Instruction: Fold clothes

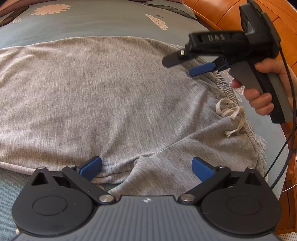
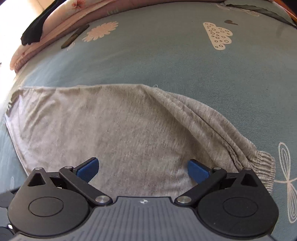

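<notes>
Grey sweatpants (image 1: 111, 96) lie spread flat on a bed, legs running to the left and the elastic waistband (image 1: 228, 87) with a white drawstring (image 1: 230, 111) at the right. My left gripper (image 1: 146, 167) is open just above the near edge of the pants by the crotch seam. In the left wrist view my right gripper (image 1: 183, 64), held by a hand (image 1: 263, 98), hovers open over the far waistband corner. In the right wrist view the pants (image 2: 111, 129) fill the middle, the right gripper (image 2: 143, 169) is open above them, and the waistband (image 2: 261, 166) sits at the right.
A blue-grey bedsheet (image 2: 167, 55) with flower and cloud prints covers the bed. A pink quilt (image 2: 55, 24) with a dark garment (image 2: 33, 33) lies at the far left. An orange wooden bed frame (image 1: 232, 14) runs along the right, and a black cable (image 1: 285, 144) hangs there.
</notes>
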`<state>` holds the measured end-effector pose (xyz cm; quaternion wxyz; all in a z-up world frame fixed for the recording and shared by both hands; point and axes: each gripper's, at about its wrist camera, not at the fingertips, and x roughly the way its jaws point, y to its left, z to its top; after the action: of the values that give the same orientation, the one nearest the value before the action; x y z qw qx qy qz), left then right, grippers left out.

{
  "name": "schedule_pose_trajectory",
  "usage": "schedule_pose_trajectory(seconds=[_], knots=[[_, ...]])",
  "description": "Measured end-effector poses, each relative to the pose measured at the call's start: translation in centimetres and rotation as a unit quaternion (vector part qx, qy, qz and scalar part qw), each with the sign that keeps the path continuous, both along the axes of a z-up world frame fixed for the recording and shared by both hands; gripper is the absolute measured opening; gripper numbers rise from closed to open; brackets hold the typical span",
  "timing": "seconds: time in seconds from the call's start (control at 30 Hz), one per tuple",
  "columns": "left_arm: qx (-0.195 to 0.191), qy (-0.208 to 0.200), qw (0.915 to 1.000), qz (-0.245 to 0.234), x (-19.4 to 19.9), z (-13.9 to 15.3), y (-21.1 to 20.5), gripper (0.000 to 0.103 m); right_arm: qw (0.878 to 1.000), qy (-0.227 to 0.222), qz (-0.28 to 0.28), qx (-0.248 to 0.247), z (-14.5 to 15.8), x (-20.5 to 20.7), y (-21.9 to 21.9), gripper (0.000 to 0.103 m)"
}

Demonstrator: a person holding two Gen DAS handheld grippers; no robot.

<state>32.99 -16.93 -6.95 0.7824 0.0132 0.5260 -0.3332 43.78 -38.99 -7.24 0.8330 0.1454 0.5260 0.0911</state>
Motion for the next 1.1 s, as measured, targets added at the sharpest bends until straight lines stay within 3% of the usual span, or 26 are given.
schedule_pose_trajectory(seconds=[0.1, 0.23, 0.43, 0.57, 0.67, 0.73, 0.83, 0.93, 1.03, 1.1], knots=[[0.01, -0.019, 0.9995, -0.021, -0.6, -0.1, -0.2, 0.102, 0.998, -0.042, 0.021, 0.029, 2.1, 1.1, 1.7, 0.103], [-0.008, -0.024, 0.9996, -0.007, -1.0, -0.2, 0.4, 0.102, 0.99, -0.083, 0.096, 0.059, 3.6, 4.2, 6.0, 0.103], [-0.052, -0.022, 0.9983, 0.012, -1.1, -0.4, 1.7, 0.102, 0.977, -0.061, 0.192, 0.072, 0.5, 9.3, 12.7, 0.103], [-0.096, -0.013, 0.9947, 0.035, -0.8, -0.7, 2.9, 0.102, 0.982, -0.042, 0.186, -0.015, -1.6, 10.8, 14.1, 0.103], [-0.14, 0.004, 0.9885, 0.057, -0.4, -1.1, 4.2, 0.102, 0.989, -0.043, 0.139, 0.017, -0.8, 11.2, 12.9, 0.103], [-0.159, 0.011, 0.9853, 0.063, -0.2, -1.2, 4.7, 0.102, 0.987, -0.047, 0.15, 0.036, -0.1, 11.2, 13.6, 0.103], [-0.155, 0.008, 0.9866, 0.049, 0.0, -1.2, 4.5, 0.102, 0.975, -0.056, 0.211, 0.037, 0.5, 11.2, 16.6, 0.103], [-0.128, -0.012, 0.9915, 0.021, -0.4, -0.9, 3.6, 0.102, 0.965, -0.043, 0.257, 0.031, -0.5, 11.7, 19.4, 0.103], [-0.11, -0.028, 0.9936, 0.007, -0.9, -0.8, 3.0, 0.102, 0.967, -0.025, 0.254, 0.009, -2.1, 12.4, 20.1, 0.103], [-0.096, -0.033, 0.9948, -0.009, -0.9, -0.7, 2.6, 0.102, 0.97, -0.041, 0.241, -0.006, -1.4, 12.3, 19.6, 0.103]])
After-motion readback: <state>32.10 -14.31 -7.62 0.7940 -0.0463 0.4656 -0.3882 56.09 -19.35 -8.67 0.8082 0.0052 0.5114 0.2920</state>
